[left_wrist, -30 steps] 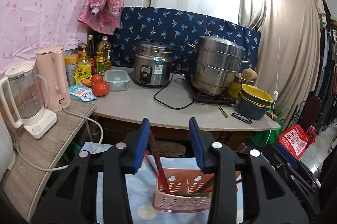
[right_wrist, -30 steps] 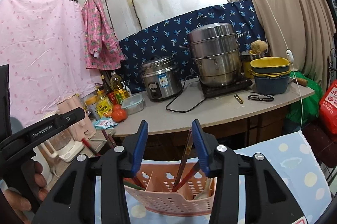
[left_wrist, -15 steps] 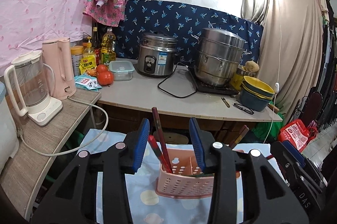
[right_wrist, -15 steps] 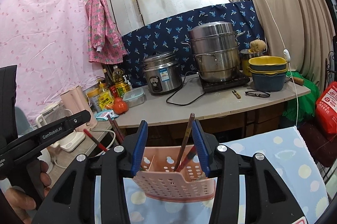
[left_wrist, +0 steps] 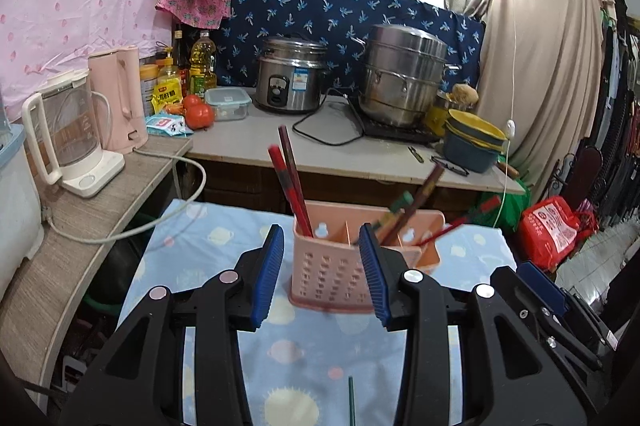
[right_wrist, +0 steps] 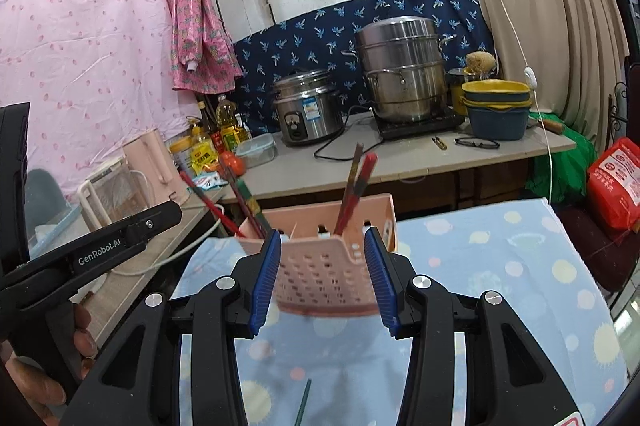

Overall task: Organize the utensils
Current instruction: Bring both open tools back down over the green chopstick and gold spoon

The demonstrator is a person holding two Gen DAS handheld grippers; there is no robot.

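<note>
Just beyond both grippers, left (left_wrist: 322,272) and right (right_wrist: 322,276), jaws apart and empty, stands the pink utensil basket (left_wrist: 340,276).

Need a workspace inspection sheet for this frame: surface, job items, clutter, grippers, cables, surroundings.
Surface: blue patterned cloth.
Job's things: pink utensil basket upright, chopsticks leaning inside; green stick lying loose on the cloth.
Clutter: nothing else seen on the cloth.
Grippers: left gripper and right gripper open, holding nothing.
Cables: white cord off the side shelf; black cord on the counter.
Surroundings: rice cooker, steamer pot, stacked bowls, kettles.
</note>
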